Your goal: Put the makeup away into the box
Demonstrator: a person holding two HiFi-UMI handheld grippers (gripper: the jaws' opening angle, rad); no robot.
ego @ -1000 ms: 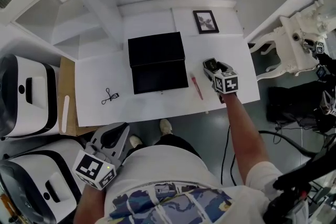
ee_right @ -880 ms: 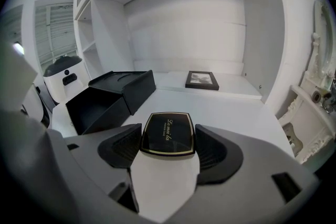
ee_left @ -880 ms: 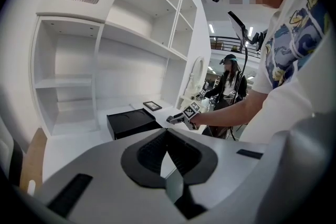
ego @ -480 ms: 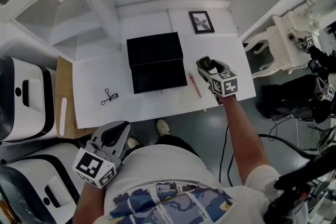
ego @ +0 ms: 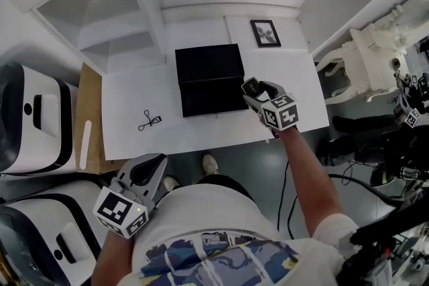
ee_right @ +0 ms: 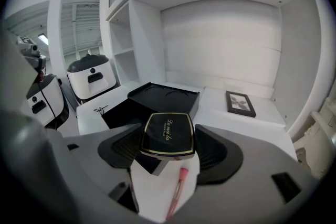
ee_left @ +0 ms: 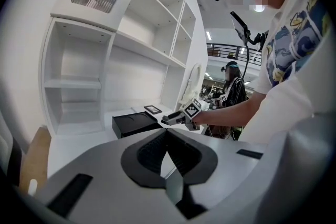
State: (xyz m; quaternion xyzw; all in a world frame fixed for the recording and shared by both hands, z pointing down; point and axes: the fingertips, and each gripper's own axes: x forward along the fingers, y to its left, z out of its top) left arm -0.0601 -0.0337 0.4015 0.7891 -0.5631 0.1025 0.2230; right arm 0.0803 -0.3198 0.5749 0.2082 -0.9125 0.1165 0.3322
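An open black box (ego: 209,80) lies on the white table (ego: 127,94), lid flat behind it. My right gripper (ego: 252,90) is shut on a black compact (ee_right: 168,134) with a gold rim, held above the table at the box's right front corner (ee_right: 157,98). A pink brush (ee_right: 178,186) lies on the table right under that gripper. A small black wire tool (ego: 149,120) lies left of the box. My left gripper (ego: 149,169) hangs low by the person's body, off the table, its jaws shut with nothing in them. The left gripper view shows the box (ee_left: 134,124) far ahead.
A small framed picture (ego: 266,33) lies behind the box at the right. White shelving (ego: 120,17) rises at the back. Two white and black appliances (ego: 33,124) and a wooden board (ego: 86,117) stand left of the table. An ornate white chair (ego: 375,50) stands at the right.
My right gripper has carried the compact leftward from the table's right part to the box's right edge, passing over the pink brush. The left gripper has stayed put.
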